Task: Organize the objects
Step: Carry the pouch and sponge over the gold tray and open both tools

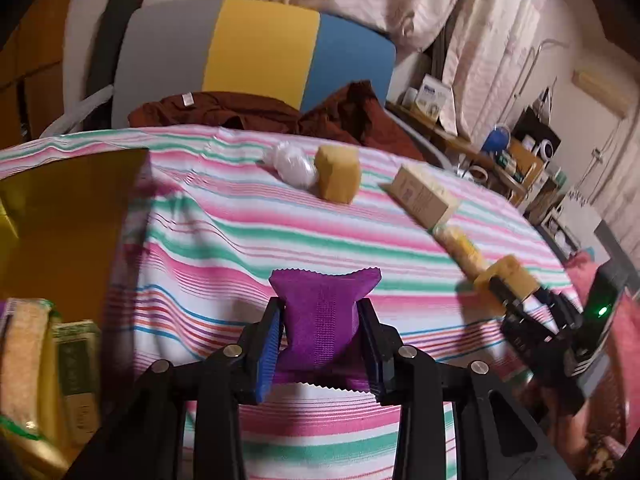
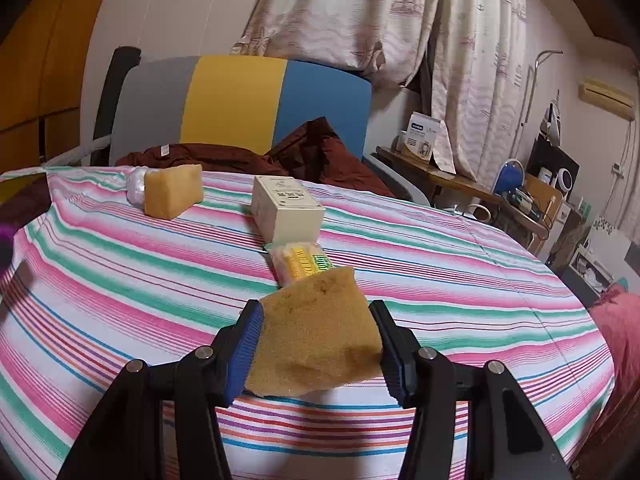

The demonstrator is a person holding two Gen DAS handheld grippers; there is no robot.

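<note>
My left gripper (image 1: pixel 320 332) is shut on a purple sachet (image 1: pixel 322 316) and holds it above the striped tablecloth (image 1: pixel 240 248). My right gripper (image 2: pixel 316 340) is shut on a yellow sponge (image 2: pixel 316 332); it also shows in the left wrist view (image 1: pixel 516 284) at the right. On the cloth lie a second yellow sponge (image 2: pixel 172 190), a white wrapped bundle (image 2: pixel 136 186) touching it, a cream box (image 2: pixel 286 212) and a yellow-green packet (image 2: pixel 302 264).
A gold box (image 1: pixel 60 220) with packets inside (image 1: pixel 76 364) stands at the left. A dark red garment (image 1: pixel 260 112) lies at the table's far edge before a grey-yellow-blue chair (image 1: pixel 256 48). Cluttered shelves (image 1: pixel 520 152) stand at the right.
</note>
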